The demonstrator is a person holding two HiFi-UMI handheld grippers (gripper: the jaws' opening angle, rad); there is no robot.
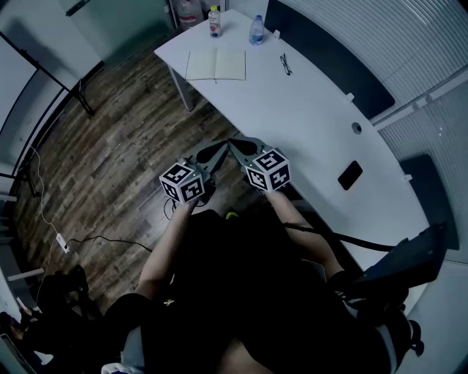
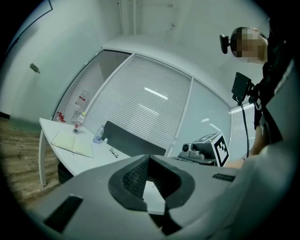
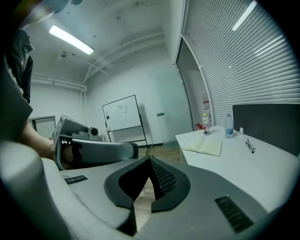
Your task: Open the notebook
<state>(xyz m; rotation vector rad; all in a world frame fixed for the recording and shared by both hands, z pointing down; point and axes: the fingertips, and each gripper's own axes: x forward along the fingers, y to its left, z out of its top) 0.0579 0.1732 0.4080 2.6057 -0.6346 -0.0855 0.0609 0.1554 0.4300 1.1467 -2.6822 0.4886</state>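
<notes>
Dark wood-plank floor (image 1: 110,161) fills most of the room, and a long curved white surface (image 1: 314,124) runs along the blinds. A person stands beside its near stretch, holding both tools out at waist height over the floor. The left gripper (image 2: 149,158) and right gripper (image 3: 150,160) sit side by side, each clenched with nothing between its jaws, which looks to me like a carrying pose and not a reach. The cream-paged notebook (image 1: 216,65) lies flat at the far end of the surface, well apart from both grippers. Its two pages are spread, so it seems already open. Behind it stand a yellow-capped bottle (image 1: 214,22) and a clear water bottle (image 1: 257,31), parked clear of the pages. A pair of thin dark glasses (image 1: 285,64) lies just beside the notebook.
</notes>
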